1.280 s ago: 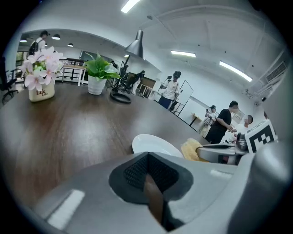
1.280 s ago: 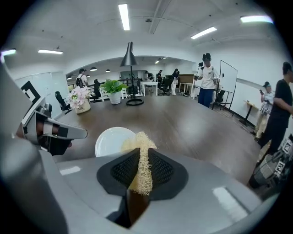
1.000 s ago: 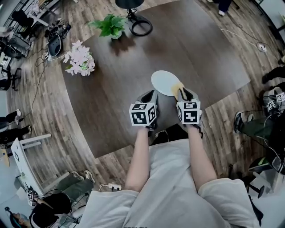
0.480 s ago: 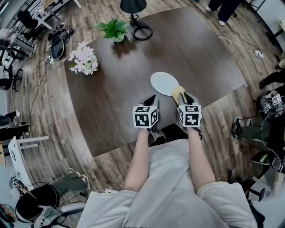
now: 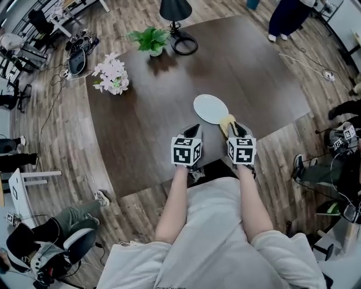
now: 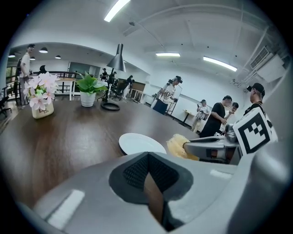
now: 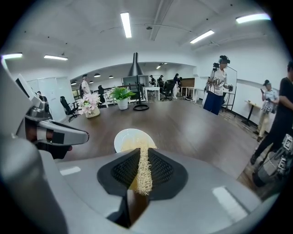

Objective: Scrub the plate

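A white plate (image 5: 210, 108) lies on the dark wooden table (image 5: 141, 135), just ahead of both grippers. My right gripper (image 5: 232, 125) is shut on a yellow fibrous scrubber (image 5: 227, 121), whose tip reaches the plate's near right edge. In the right gripper view the scrubber (image 7: 143, 169) is pinched between the pads, with the plate (image 7: 132, 137) straight ahead. My left gripper (image 5: 193, 131) hovers to the left of the plate's near edge, shut with nothing in it. In the left gripper view its jaws (image 6: 149, 176) are closed, and the plate (image 6: 141, 143) and scrubber (image 6: 178, 146) show beyond.
A vase of pink flowers (image 5: 113, 77), a green potted plant (image 5: 150, 39) and a black lamp (image 5: 178, 17) stand at the table's far side. The table's near edge runs just below the grippers. Several people stand or sit around the room, one at the top right (image 5: 287, 14).
The head view has shifted slightly. The scrubber has drawn back a little toward the plate's near edge. Both grippers keep their states. A standing person has come into view top right.
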`<action>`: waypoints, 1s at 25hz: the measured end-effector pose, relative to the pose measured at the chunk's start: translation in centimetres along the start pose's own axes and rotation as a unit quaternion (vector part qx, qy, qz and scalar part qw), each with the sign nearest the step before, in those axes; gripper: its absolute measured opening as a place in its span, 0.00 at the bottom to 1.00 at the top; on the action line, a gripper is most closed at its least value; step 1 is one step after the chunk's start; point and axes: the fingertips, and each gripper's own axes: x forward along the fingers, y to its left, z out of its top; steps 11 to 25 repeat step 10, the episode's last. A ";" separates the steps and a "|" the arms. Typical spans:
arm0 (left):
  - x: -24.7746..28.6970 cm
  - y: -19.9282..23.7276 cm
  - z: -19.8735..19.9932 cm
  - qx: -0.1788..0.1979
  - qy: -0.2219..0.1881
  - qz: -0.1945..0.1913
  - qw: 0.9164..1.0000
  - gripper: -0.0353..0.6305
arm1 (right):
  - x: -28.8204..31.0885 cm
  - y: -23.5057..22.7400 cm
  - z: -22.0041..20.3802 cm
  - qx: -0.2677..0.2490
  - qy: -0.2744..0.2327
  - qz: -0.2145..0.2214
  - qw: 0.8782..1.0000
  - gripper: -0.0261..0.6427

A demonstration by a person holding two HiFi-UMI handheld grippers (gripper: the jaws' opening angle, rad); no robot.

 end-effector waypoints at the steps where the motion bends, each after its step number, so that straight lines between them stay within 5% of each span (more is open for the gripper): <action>1: -0.1 0.0 -0.1 0.003 0.001 -0.001 1.000 0.06 | 0.1 0.1 0.1 -0.002 -0.002 0.002 1.000 0.15; 25: -0.7 1.2 -0.3 -0.009 -0.004 0.004 1.000 0.06 | 0.6 1.2 -0.2 -0.008 0.000 0.010 1.000 0.15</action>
